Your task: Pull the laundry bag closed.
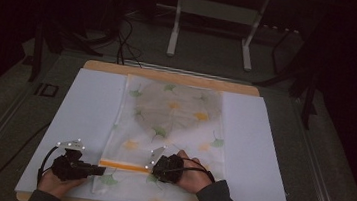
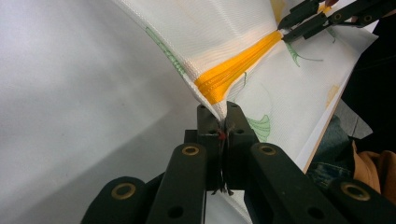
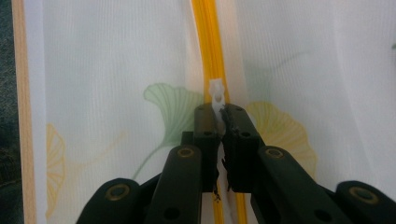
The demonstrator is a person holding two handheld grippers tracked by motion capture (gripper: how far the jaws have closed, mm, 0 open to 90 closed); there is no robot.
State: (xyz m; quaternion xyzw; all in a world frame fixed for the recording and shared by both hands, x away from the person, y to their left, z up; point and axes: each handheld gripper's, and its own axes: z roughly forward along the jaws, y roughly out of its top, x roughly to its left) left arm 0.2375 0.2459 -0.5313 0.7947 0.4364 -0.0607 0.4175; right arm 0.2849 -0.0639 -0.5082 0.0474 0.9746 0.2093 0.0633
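A white mesh bag [image 1: 174, 120] printed with green and yellow leaves lies flat on a white board [image 1: 79, 115]. An orange zipper [image 1: 124, 165] runs across its near end. My left gripper [image 1: 101, 170] is shut on the bag's left edge at the end of the zipper [image 2: 238, 70], with the fabric lifted between the closed jaws of the left gripper [image 2: 223, 114]. My right gripper [image 1: 155, 167] is shut on the small white zipper pull [image 3: 217, 93], which sits on the zipper [image 3: 210, 46] just ahead of the right gripper [image 3: 219, 112]. The right gripper [image 2: 284, 30] also shows far off along the zipper.
The board rests on a wooden tabletop [image 1: 169, 74] whose edge shows at the back and front. A white metal stand [image 1: 215, 14] and cables [image 1: 122, 39] sit on the dark floor beyond. A sleeve [image 1: 216, 200] comes in at the bottom.
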